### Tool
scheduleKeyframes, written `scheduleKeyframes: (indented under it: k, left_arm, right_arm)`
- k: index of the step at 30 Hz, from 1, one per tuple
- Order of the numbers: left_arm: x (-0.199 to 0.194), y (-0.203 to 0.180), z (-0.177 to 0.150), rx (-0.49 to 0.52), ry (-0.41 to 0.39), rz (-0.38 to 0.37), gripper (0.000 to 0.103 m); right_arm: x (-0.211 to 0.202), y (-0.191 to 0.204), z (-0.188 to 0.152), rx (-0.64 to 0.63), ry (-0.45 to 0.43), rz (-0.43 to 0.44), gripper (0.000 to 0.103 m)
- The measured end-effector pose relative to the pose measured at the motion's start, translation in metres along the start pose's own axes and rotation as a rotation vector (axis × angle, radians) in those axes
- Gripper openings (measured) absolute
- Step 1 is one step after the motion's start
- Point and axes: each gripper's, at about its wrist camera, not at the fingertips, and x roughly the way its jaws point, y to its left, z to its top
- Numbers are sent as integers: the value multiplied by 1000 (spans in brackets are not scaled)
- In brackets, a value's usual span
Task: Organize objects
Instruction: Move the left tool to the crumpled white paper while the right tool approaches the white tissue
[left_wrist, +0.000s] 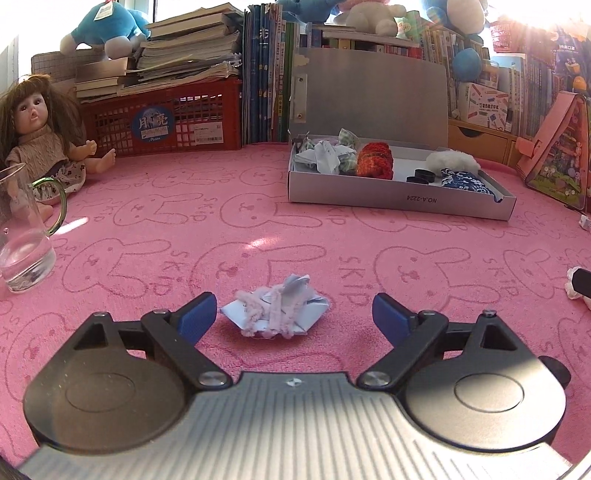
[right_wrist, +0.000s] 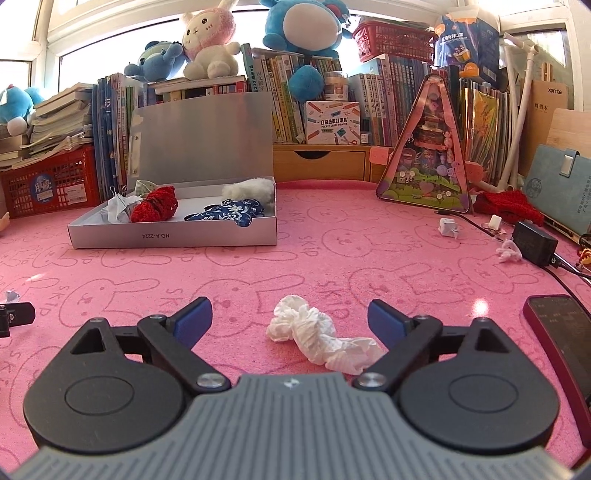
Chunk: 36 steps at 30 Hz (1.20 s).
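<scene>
Pink cloth printed with rabbits (left_wrist: 147, 236) covers the table, and books, a red basket and soft toys line its far edge. On the cloth stands a grey box (left_wrist: 399, 201) with its lid raised, and part of the tidying looks done: inside it lie crumpled paper (left_wrist: 325, 157), a red knitted piece (left_wrist: 375, 160), two black rings (left_wrist: 421, 176), a white fluffy lump (left_wrist: 452, 160) and a blue flowered pouch (left_wrist: 463, 182).

More is left loose. The left gripper (left_wrist: 293, 314) has its jaws wide apart with nothing pressed between them; a folded paper scrap with pale fuzzy strands (left_wrist: 275, 312) lies on the cloth in the gap, touching neither blue pad. The right gripper (right_wrist: 290, 317) also stands open, and a crumpled white tissue (right_wrist: 317, 338) lies between its fingers, its near-right end close to the right finger; whether it touches cannot be told.

Farther right, a small folded paper (right_wrist: 448, 226), a white tuft (right_wrist: 509, 253) and another red knitted piece (right_wrist: 508, 205) lie out of the box, beside a black charger (right_wrist: 535, 242) and a phone (right_wrist: 563, 332). A doll (left_wrist: 44, 136) and a glass jug (left_wrist: 24, 236) sit at the left.

By this showing the task is roughly midway: neither near piece is gripped yet, and several bits remain to be carried to the box.
</scene>
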Motion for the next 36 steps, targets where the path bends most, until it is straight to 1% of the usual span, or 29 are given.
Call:
scheduleKeyframes:
  k: [7, 18, 20, 22, 27, 33, 36]
  left_arm:
    - [5, -1, -1, 3, 32, 4, 94]
    - [6, -1, -1, 6, 35, 10, 95]
    - [6, -1, -1, 7, 36, 10, 95]
    - [7, 0, -1, 7, 40, 10, 97]
    - [7, 0, -1, 6, 43, 12, 98]
    - [7, -1, 0, 6, 43, 13, 99]
    - [7, -1, 0, 6, 43, 12, 99]
  right_arm:
    - [10, -5, 0, 46, 75, -28, 97]
    - [25, -10, 2, 84, 171, -49, 99]
    - [27, -10, 4, 78, 184, -40, 102]
    - [28, -10, 5, 82, 186, -35, 103]
    - [36, -17, 12, 139, 201, -32, 103]
    - [43, -18, 18, 159, 203, -31, 98]
    - [46, -15, 18, 149, 201, -50, 93]
